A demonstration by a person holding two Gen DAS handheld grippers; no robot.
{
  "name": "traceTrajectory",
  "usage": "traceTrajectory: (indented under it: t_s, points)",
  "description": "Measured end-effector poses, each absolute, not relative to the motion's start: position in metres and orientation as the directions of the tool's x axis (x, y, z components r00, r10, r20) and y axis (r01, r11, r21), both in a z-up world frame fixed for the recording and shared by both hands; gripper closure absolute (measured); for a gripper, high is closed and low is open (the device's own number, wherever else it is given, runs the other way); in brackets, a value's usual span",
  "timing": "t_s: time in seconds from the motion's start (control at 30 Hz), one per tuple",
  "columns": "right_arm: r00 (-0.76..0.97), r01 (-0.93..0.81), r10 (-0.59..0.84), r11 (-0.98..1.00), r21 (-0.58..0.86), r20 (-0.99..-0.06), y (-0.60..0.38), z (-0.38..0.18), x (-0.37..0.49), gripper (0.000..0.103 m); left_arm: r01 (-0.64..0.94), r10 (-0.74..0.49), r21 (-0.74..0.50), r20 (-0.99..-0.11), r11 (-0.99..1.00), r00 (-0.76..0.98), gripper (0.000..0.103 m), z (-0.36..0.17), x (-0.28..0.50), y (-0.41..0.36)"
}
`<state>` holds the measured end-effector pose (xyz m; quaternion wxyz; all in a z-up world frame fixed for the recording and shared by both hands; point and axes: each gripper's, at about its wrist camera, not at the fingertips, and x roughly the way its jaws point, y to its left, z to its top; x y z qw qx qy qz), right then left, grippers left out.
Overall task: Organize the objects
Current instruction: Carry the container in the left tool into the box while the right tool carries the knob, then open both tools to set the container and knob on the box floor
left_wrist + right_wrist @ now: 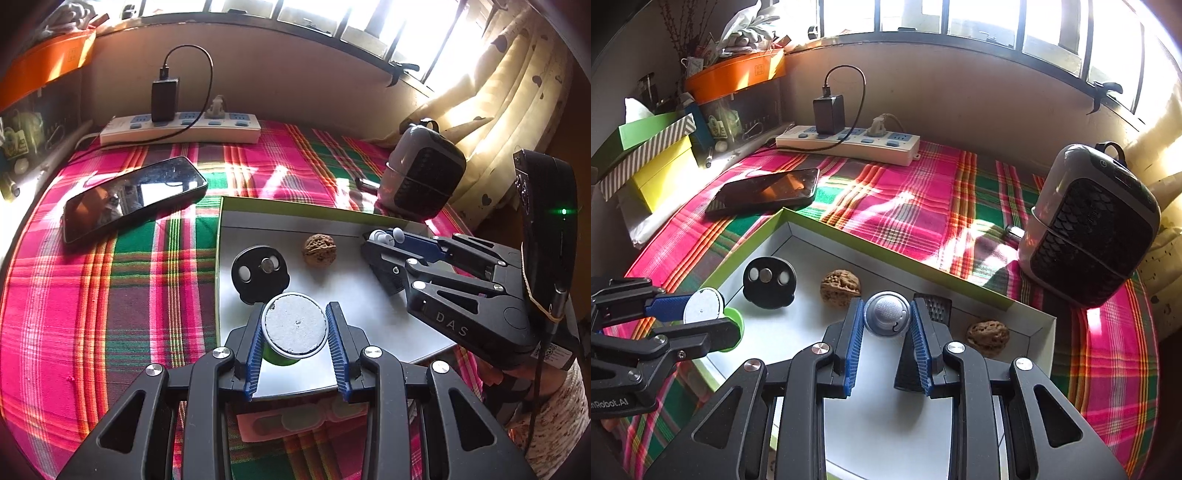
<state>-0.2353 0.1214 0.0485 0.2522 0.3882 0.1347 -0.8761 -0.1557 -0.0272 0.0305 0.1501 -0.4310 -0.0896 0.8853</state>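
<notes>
Green-bodied cap (294, 328) between blue fingers (254, 354)

Bright, blown-out daylight from the window (979, 22) at top, sun patches across the plaid cloth (905, 199), glare on the phone (133, 195), strong fisheye bending, dark corners.

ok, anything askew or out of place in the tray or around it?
Nothing stands out. White tray holds two walnuts and a black disc, nothing spilled. Phone lies flat on the cloth.
</notes>
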Motion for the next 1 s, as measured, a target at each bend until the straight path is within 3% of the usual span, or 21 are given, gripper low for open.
traceTrajectory:
  t_s: [1.0]
  points:
    - [-0.548,0.558,-0.276,-0.824,-0.1,-0.789,0.096,0.037,-0.253,0.076,-0.193,0.316,-0.251,-0.744,-0.949,-0.588,0.073,0.019,-0.169,-0.027]
